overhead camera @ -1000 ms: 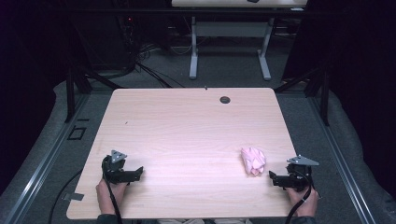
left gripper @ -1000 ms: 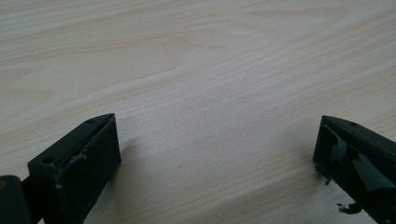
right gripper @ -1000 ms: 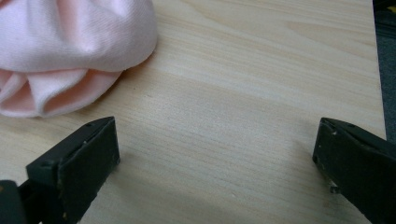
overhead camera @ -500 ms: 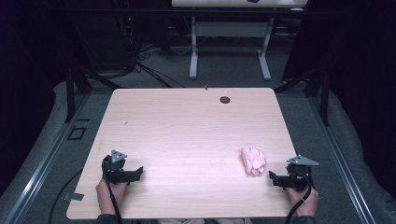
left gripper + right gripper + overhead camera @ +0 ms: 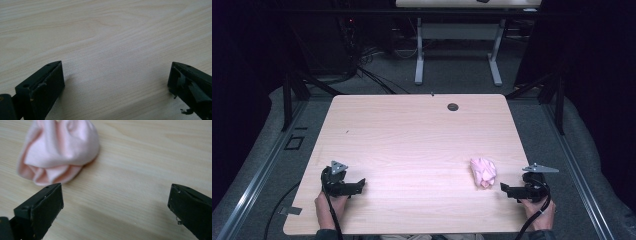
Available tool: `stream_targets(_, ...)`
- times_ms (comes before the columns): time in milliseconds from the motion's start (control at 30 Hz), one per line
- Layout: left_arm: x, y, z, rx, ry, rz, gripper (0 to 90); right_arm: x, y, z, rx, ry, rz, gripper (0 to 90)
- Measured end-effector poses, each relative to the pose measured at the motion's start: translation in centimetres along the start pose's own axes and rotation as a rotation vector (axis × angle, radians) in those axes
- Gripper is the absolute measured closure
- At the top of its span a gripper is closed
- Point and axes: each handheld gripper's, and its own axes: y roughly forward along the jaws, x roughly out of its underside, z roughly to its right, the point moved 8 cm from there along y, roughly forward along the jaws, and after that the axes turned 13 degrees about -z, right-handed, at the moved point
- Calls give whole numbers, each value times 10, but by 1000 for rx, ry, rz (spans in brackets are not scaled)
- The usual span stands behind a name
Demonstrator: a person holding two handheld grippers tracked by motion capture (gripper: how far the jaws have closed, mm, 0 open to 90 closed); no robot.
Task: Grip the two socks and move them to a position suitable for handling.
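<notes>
While both my grippers rest near the bench's front edge, left gripper (image 5: 360, 184) and right gripper (image 5: 504, 189) each with fingers spread and empty, the crumpled pink cloth (image 5: 483, 172) lies just beyond the right one, toward the front right corner. It looks light, soft and limp, so I'd pinch a raised fold; its far side is cut off in my right gripper view.

- Your left gripper (image 5: 360, 184) is black and blocky, with a grey three-cornered plate on top and a black cable trailing back along your forearm.
- Your right gripper (image 5: 503, 188) matches it: black body, grey plate, looping black cable.
- Both have flat, square-ended black jaws; one left jaw is chipped.
</notes>
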Motion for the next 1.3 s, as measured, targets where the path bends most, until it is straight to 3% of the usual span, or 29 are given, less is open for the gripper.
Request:
stream_targets(167,0,0,0,0,-2,0,5,-13,-9,-12,-37,-28,5,43)
stream_targets(200,0,0,0,0,-2,0,5,-19,-11,-17,-48,-36,2,116)
stream_targets(267,0,0,0,0,-2,0,5,-35,-14,-33,-100,-81,19,173)
stream_targets(333,0,0,0,0,-2,0,5,-40,-14,-36,-95,-99,11,197)
stream_targets(367,0,0,0,0,-3,0,5,-48,-10,-44,-110,-122,-10,293)
stream_targets(433,0,0,0,0,-3,1,6,-53,-7,-50,-104,-136,-21,380)
stream_targets(467,0,0,0,0,-3,1,5,-53,-7,-50,-104,-136,-21,380)
stream_targets(633,0,0,0,0,-3,0,6,-55,2,-59,-108,-163,-74,564)
stream_targets(833,0,0,0,0,-3,1,6,-51,10,-59,-131,-132,-104,742)
stream_targets(933,0,0,0,0,-3,1,6,-53,7,-57,-153,-114,-78,849)
stream_targets(1300,0,0,0,0,-3,1,6,-62,-8,-53,-118,-110,-28,869)
